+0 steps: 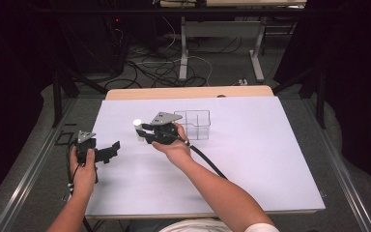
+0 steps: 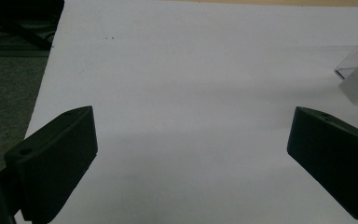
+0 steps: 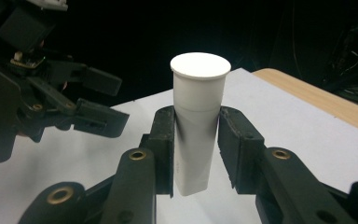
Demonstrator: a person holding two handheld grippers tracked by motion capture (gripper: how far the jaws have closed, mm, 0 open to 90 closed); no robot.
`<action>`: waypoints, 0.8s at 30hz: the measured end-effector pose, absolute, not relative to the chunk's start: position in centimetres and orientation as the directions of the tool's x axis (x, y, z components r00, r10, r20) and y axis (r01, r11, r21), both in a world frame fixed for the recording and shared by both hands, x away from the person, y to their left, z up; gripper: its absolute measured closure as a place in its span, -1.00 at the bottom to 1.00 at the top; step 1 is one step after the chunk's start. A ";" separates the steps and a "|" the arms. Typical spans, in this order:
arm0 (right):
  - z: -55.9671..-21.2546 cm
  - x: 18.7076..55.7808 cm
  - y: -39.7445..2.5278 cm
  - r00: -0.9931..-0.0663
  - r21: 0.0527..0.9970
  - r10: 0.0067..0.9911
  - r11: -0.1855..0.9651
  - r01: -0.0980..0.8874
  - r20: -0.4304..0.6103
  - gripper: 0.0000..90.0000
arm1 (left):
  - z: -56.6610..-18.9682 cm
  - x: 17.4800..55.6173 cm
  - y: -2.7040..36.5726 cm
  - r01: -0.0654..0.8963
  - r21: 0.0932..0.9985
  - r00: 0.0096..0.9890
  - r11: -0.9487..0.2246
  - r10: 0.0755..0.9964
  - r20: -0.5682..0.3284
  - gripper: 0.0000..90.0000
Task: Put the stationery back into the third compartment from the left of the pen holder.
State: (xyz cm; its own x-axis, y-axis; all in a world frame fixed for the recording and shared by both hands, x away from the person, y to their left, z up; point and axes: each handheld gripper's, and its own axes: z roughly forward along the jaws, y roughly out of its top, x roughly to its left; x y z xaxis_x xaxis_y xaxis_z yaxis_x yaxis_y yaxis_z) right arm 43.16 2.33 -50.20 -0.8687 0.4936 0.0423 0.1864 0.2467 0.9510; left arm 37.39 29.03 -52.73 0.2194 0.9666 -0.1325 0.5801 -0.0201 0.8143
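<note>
The right gripper [image 3: 196, 135] is clamped around a white, flat-capped plastic tube [image 3: 196, 126], holding it upright over the white-covered worktop [image 1: 251, 159], just beside a clear plastic compartment box [image 1: 195, 123]. The left gripper [image 2: 191, 154] hangs over bare worktop with its jaws spread wide and nothing between them. Gripped low on its body, the tube could tilt or slip if the squeeze eases. From the high view, it is unclear whether the tube's base touches the worktop; the box is hard to make out.
</note>
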 end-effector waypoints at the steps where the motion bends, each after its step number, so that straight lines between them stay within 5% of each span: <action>1: -50.1 43.2 2.2 -0.867 0.954 0.497 0.239 0.182 0.041 0.50 | -52.7 37.4 29.0 0.579 0.815 0.220 -0.021 0.967 -0.131 -0.96; 24: -46.4 44.2 -3.4 -0.817 0.954 0.577 0.232 0.187 0.020 0.50 | -52.8 37.4 28.9 0.581 0.814 0.218 -0.021 0.967 -0.131 -0.96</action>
State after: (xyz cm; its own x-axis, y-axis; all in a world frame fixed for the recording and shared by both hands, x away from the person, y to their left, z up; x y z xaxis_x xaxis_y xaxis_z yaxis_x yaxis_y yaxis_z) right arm 44.24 -3.35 -46.42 -0.8166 0.5768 0.0196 0.1871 0.2324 0.9544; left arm 37.39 28.95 -52.80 0.2179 0.9672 -0.1307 0.5809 -0.0209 0.8137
